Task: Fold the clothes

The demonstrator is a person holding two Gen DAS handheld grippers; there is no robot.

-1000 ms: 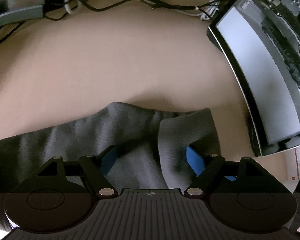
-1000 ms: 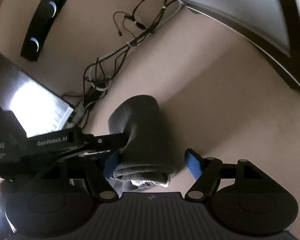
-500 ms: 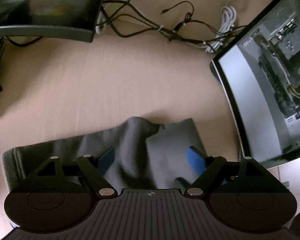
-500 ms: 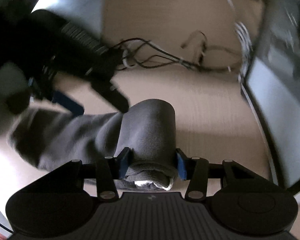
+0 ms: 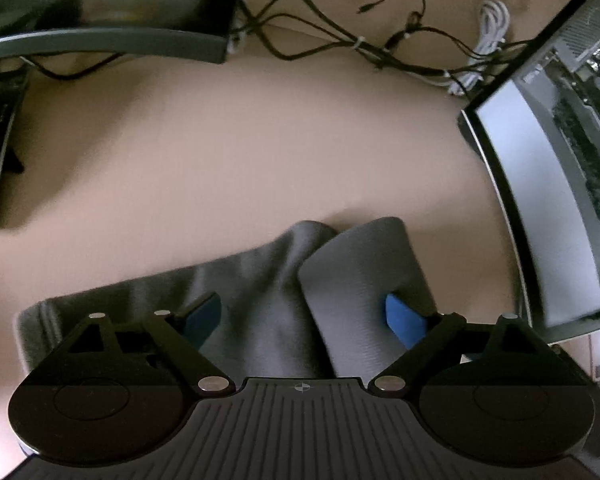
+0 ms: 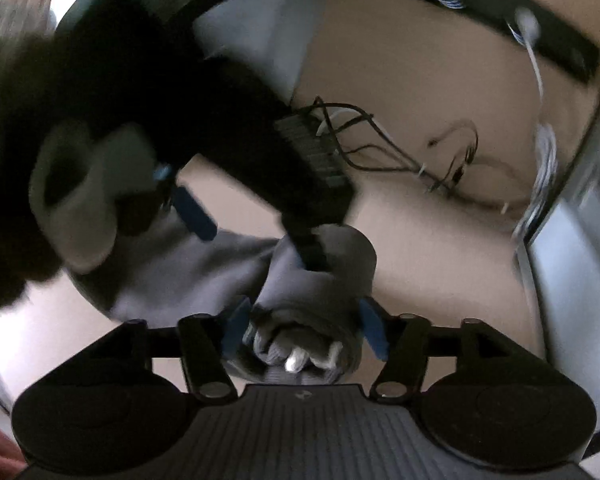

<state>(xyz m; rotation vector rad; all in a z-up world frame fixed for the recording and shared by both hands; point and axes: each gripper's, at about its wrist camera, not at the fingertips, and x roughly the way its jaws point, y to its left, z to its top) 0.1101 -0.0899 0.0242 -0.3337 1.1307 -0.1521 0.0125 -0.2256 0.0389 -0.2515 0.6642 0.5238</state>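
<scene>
The left hand-held gripper [image 5: 304,316] has just opened wide over the grey garment [image 5: 260,304] on the bench [image 5: 240,140], while the right hand-held gripper [image 6: 304,324], jaws just widened, brackets its rolled end.

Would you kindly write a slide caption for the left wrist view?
Left gripper open over a folded grey garment on a tan table, cables beyond.

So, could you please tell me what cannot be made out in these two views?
- Left wrist view: the grey garment's near part is hidden behind the left gripper.
- Right wrist view: motion blur hides whether the right gripper presses the folded end.
- Right wrist view: the cables are smeared.
</scene>
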